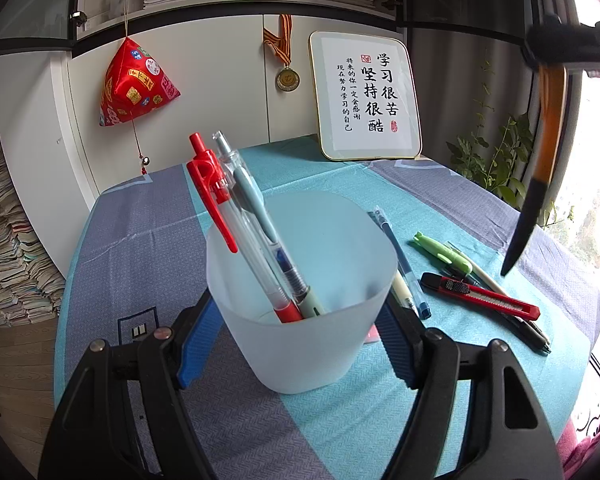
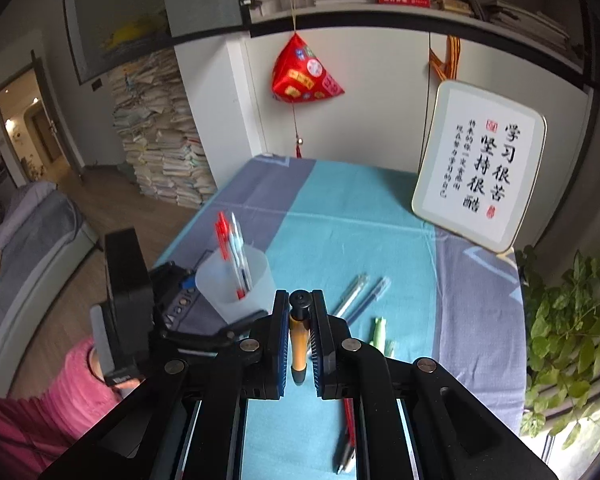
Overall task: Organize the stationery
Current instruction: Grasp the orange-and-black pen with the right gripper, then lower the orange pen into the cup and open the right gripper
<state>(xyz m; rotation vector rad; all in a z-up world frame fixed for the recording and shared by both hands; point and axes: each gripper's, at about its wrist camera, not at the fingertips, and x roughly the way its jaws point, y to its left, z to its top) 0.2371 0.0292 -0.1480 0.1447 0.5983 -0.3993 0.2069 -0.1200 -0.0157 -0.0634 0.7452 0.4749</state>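
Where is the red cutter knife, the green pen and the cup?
red cutter knife point(image 1: 480, 296): left wrist view, middle of its body.
green pen point(image 1: 444, 254): left wrist view, middle of its barrel.
cup point(image 1: 300, 344): left wrist view, its front wall.

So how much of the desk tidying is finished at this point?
Roughly a third. Done: a red pen and two others stand in the frosted cup, which the left gripper holds. In hand: the right gripper clamps an orange pen. Left: the red utility knife, green pen and several more pens lie on the tablecloth.
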